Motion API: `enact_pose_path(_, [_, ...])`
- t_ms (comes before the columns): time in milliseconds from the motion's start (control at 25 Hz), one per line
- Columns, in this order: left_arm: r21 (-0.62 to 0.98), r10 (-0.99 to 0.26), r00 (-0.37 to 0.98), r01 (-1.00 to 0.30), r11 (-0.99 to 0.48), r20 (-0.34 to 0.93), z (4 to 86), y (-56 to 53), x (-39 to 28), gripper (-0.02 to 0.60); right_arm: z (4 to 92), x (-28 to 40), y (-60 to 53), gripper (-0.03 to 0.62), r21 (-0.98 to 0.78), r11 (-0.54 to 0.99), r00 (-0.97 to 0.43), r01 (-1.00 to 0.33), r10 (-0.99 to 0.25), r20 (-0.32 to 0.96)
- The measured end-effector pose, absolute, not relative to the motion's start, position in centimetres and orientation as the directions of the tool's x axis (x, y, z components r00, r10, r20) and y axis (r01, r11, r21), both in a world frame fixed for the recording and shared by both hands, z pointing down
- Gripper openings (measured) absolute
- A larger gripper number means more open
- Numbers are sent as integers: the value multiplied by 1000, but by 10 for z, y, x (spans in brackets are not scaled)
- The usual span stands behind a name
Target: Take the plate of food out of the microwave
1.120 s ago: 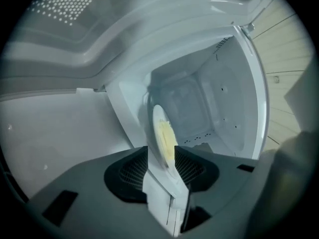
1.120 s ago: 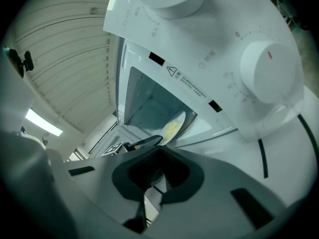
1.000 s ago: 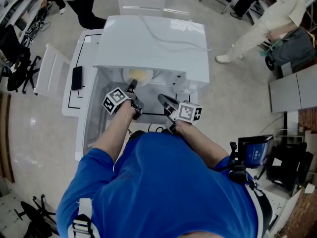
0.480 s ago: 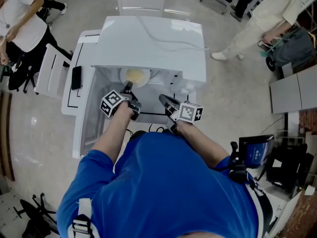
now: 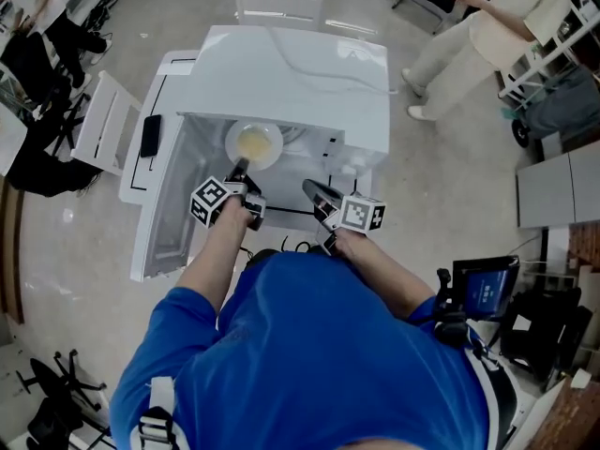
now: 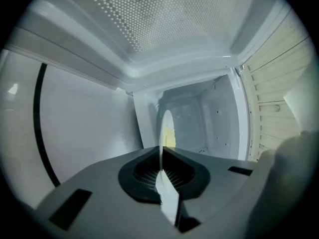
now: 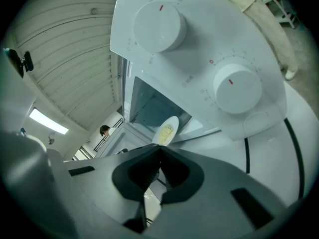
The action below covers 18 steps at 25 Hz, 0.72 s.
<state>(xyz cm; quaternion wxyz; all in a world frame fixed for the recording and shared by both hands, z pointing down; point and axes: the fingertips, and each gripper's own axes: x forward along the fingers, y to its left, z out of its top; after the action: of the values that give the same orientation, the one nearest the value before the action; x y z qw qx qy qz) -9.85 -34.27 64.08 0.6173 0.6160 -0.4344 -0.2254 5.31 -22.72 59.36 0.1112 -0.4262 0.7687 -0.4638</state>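
Left arm: my forearm (image 5: 217,251) reaches forward and down toward the mouth of the microwave (image 5: 291,73), with the left gripper (image 5: 240,166) pointing into the cavity.
Left gripper (image 6: 162,156): the jaws are closing on the near rim of the plate (image 5: 254,144), and the pads press on it from both sides. In the left gripper view the plate (image 6: 166,126) runs edge-on straight out from between them.
Right arm: bent, and drawn nearer my body than the left. The right gripper (image 5: 309,188) hangs in front of the microwave's control side, apart from the plate.
Right gripper (image 7: 159,151): the jaws are together and grip nothing. Past them I see the plate (image 7: 167,130) tilted in the cavity opening.
Plate: white, with yellow food (image 5: 253,142) in its middle. It sits at the front of the cavity, just below the edge of the microwave's top.
In the way: the open door (image 5: 164,214) stands close along my left arm.
Controls: two round knobs (image 7: 159,26) fill the upper part of the right gripper view.
Around: a cable (image 5: 309,75) lies across the microwave's top. A black phone (image 5: 150,135) lies on the white table (image 5: 141,181) to the left, and a white chair (image 5: 105,125) stands beside it. People stand at the far corners of the room.
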Motion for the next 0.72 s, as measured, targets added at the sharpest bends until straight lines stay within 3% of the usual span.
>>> enact_pose_path(720, [971,-907,361,-181,159,216,629,-275,-120,17,595,69,-203,5,-826,280,-721,-489,-663,202])
